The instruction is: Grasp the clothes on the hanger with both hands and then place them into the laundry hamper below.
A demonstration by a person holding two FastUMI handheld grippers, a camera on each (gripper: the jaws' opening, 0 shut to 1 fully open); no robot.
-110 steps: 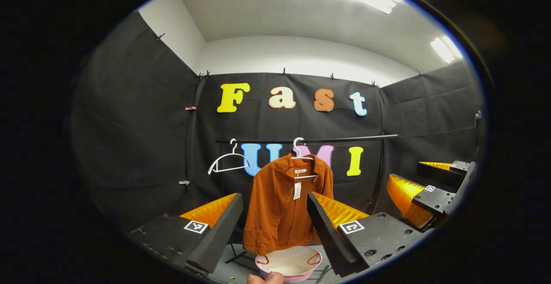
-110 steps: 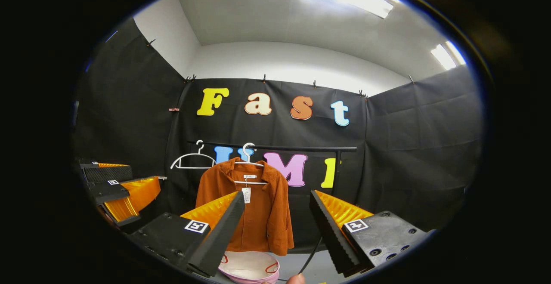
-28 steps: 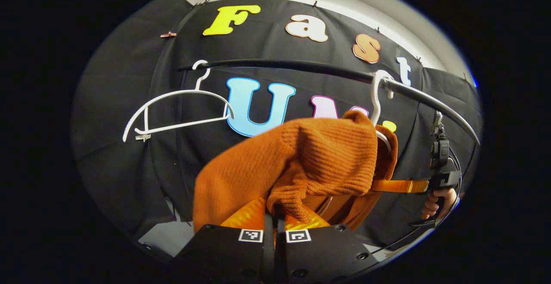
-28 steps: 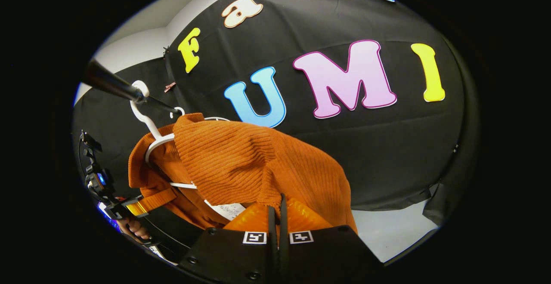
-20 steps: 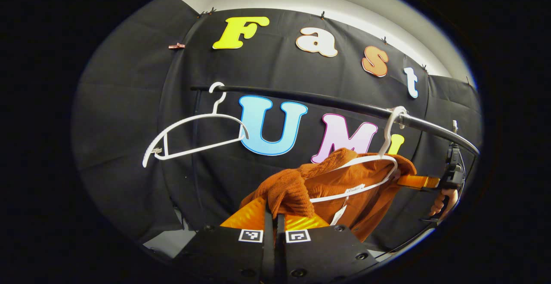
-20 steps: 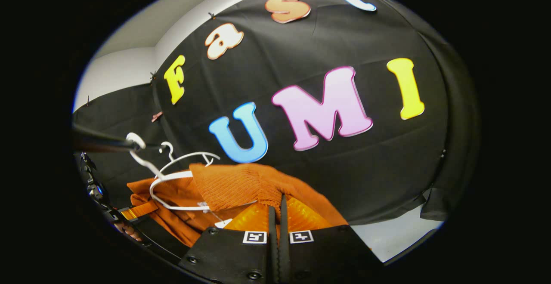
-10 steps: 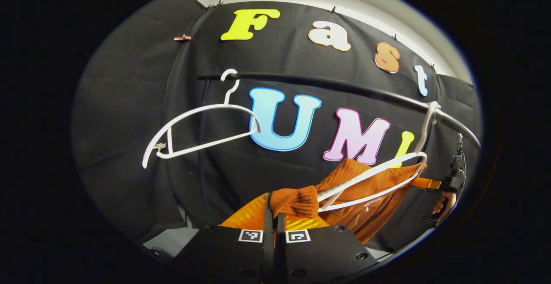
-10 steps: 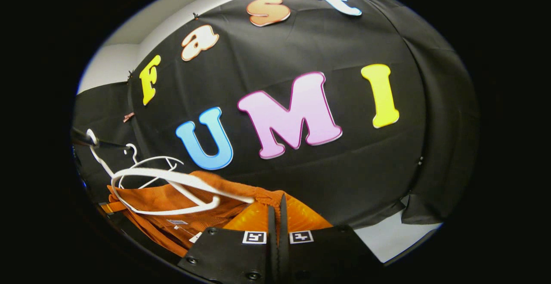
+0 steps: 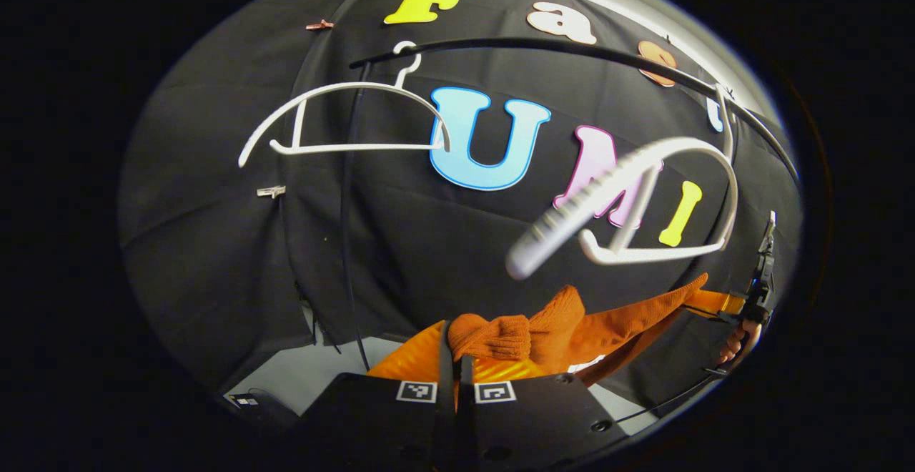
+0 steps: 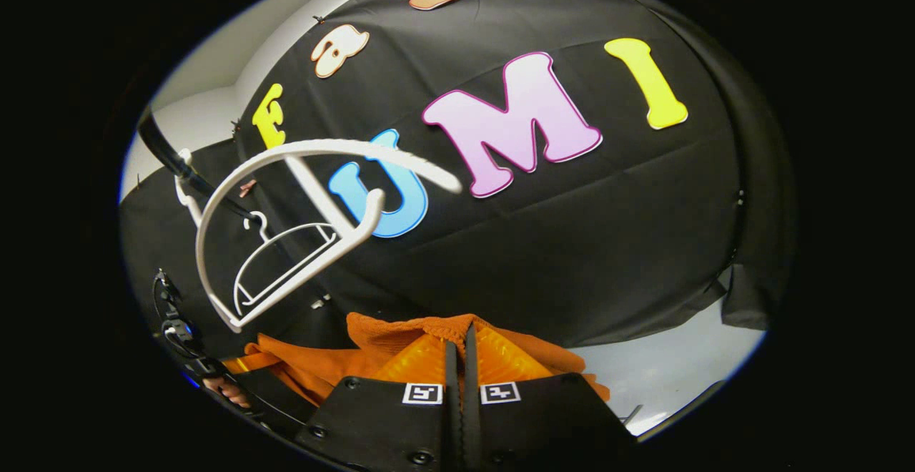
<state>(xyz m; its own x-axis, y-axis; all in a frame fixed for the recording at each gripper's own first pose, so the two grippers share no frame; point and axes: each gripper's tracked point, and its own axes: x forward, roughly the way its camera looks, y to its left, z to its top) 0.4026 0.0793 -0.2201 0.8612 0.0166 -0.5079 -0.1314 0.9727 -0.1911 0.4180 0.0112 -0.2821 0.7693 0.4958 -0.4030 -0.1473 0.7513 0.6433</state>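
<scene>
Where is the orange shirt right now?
Off its hanger, which hangs bare on the rail, the orange shirt is stretched below it between both shut grippers, left and right.

Both tools sit below the bare white hanger (image 9: 643, 200), each with its fingers pressed together on a bunch of the orange garment (image 9: 572, 322). The left tool (image 9: 452, 347) pinches a rolled fold under the hanger's near arm; the right tool (image 10: 461, 347) clamps the cloth's edge lower right of the hanger. In the left gripper view, a hand (image 9: 736, 343) grips the other tool's handle, lower right of the hanger.
</scene>
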